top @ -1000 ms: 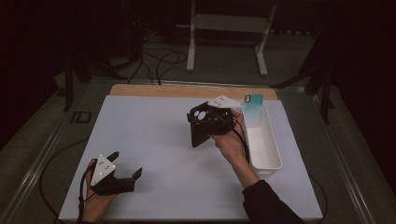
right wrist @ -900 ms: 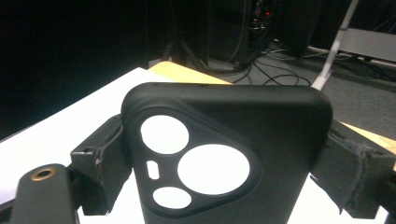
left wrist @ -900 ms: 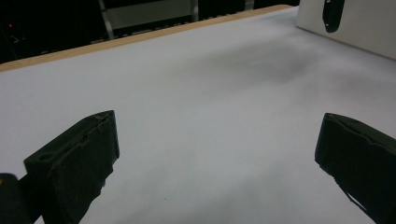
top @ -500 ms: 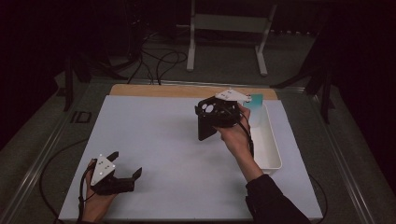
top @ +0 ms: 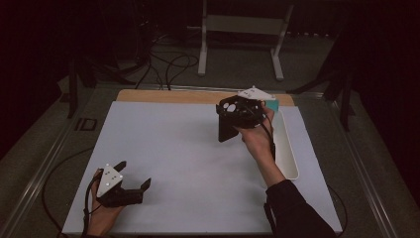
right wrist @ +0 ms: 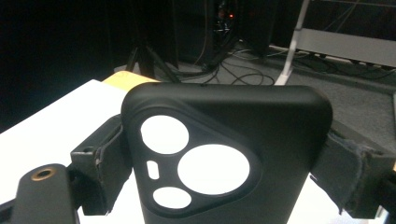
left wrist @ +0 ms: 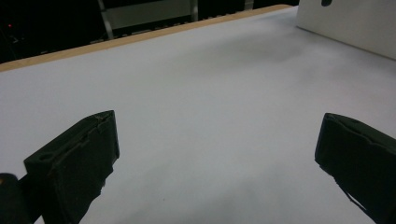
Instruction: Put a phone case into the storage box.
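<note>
Your left gripper (top: 132, 186) rested near the front-left corner of the white table (top: 178, 148), its jaws standing wide apart over bare surface. To the right, your right gripper (top: 233, 116) was clamped on the black phone case (right wrist: 224, 158), held up above the table just beside the white bin (top: 287, 148). You seemed mid-carry; next you needed to pick a clear spot and lower the case squarely.

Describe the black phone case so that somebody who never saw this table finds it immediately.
Start at the white table and go to its far right, beside the long white tray. There the right gripper holds the black phone case above the surface, clamped between its jaws. Its camera panel with three round holes and a slot sets it apart.
</note>
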`<state>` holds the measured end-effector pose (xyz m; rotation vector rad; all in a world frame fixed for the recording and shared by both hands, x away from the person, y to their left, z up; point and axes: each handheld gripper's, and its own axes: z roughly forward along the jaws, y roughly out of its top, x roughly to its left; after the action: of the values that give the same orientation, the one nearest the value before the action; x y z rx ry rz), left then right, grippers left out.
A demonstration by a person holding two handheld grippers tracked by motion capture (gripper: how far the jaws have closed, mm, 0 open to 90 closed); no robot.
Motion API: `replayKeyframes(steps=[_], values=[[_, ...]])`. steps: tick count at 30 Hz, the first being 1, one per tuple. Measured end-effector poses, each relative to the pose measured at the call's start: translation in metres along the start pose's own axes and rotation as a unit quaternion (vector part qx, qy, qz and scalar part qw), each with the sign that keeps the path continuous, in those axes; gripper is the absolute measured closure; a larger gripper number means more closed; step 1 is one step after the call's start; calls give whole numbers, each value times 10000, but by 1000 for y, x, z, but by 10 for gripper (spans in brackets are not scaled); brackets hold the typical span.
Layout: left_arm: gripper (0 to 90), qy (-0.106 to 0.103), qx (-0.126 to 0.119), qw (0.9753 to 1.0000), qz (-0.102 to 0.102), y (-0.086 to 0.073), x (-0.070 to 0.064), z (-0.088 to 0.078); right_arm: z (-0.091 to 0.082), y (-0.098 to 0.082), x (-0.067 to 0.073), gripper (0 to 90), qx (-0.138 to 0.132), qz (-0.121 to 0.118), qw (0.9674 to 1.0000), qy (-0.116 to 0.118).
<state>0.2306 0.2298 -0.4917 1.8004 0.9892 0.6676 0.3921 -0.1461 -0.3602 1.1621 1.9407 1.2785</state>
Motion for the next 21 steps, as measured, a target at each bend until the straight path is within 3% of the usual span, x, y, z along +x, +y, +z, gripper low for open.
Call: replayKeyframes(steps=[21], values=[[2,2,7,10000,-3,0,0,0,-9,13,-35,138,-45,211,9989,-409]])
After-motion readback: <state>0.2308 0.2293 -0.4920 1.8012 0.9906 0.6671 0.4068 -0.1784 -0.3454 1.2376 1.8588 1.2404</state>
